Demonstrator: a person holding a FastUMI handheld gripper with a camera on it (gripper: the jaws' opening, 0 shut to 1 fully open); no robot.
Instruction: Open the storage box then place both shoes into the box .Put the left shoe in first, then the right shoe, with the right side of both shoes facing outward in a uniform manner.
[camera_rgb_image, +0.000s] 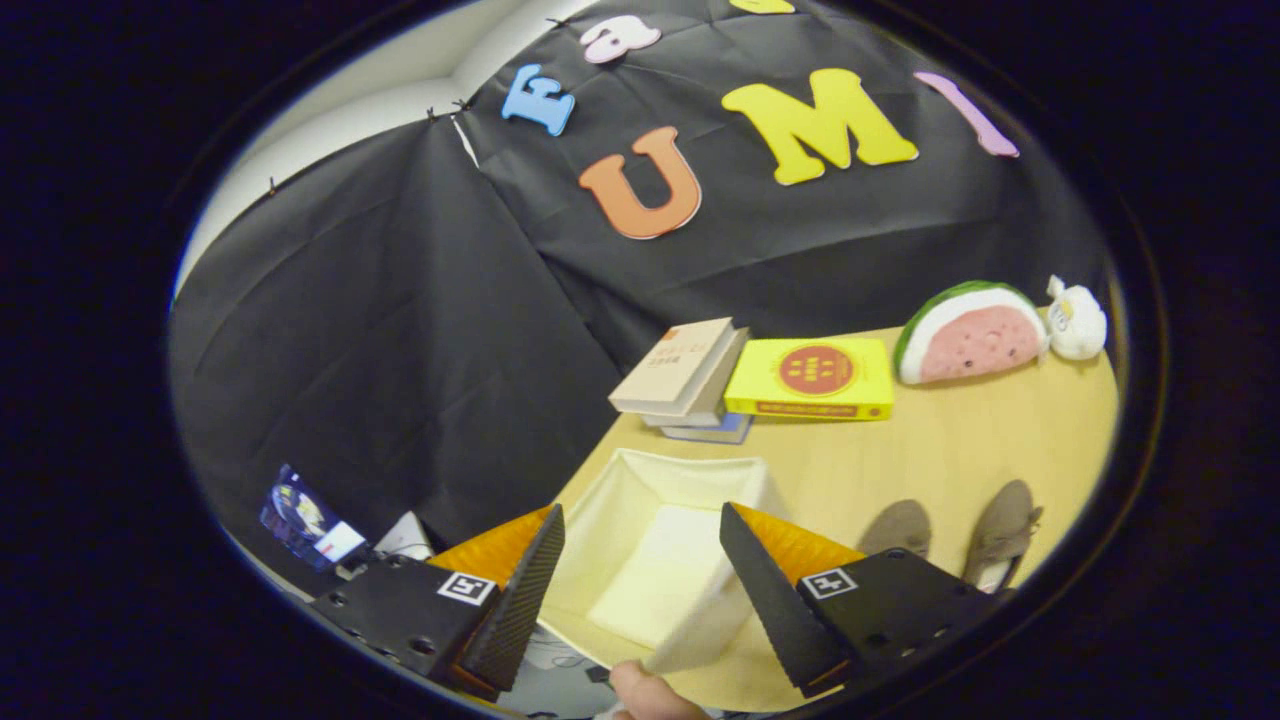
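An open cream storage box stands on the wooden table, just ahead of and between my fingers, its pale floor bare. My gripper is open above the box's near side, with nothing held between the black ribbed fingers. Two brown-grey shoes rest on the table to the right of the box: one shoe just beyond my right finger, the other shoe further right. Both are partly hidden behind the gripper's black body. A person's fingertip shows at the box's near edge.
A stack of books and a yellow book lie beyond the box. A watermelon-slice plush and a small white plush sit at the far right of the table. A small device sits left, off the table.
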